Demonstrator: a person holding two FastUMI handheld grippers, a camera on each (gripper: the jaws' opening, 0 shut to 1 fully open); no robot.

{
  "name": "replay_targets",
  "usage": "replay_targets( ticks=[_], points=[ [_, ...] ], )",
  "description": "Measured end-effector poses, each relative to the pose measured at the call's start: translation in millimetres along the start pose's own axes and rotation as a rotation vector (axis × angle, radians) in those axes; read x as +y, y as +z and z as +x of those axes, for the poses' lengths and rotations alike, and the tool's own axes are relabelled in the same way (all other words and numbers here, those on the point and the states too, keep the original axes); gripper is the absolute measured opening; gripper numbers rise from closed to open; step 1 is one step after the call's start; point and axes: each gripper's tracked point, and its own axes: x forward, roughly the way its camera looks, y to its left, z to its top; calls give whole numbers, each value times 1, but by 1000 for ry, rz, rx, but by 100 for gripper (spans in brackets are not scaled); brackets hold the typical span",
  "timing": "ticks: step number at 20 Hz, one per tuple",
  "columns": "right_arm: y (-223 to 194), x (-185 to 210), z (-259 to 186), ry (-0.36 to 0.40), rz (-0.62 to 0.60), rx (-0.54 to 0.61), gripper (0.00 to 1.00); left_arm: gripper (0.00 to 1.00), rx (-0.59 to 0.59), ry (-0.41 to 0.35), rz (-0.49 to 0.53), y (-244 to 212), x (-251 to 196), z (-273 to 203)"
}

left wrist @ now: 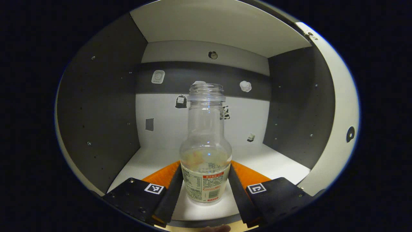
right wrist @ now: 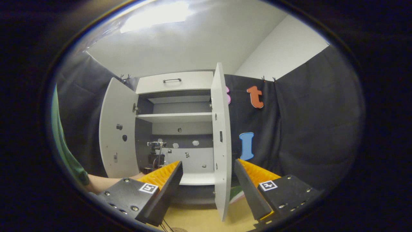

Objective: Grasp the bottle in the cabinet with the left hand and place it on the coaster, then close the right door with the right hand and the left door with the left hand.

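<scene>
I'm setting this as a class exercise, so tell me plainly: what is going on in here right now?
A person is working at an open cabinet with a gripper in each hand. The left gripper is inside the cabinet, its fingers on either side of a clear bottle standing on the shelf; whether they press it yet is unclear. The right gripper hangs open in front of the cabinet, near the open right door. The left door is open too.

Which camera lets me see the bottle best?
The left gripper view: the bottle stands close up between that gripper's fingers, clear from its open neck to its label. In the right gripper view, the far-off cabinet shows no bottle I can make out.
</scene>
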Motion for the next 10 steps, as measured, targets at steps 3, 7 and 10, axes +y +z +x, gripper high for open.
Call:
replay_targets(
  ticks=[3, 7, 10],
  points=[
    [-1, -10, -12, 4, -26, -7, 98, 79, -51, -17, -16, 16, -15, -48],
    [-4, -22, -25, 15, -30, -10, 98, 78, -103, -62, -10, 23, -39, -120],
    [-8, -26, -32, 42, -10, -18, 98, 79, -83, -76, 10, 8, -49, -171]
  ],
)
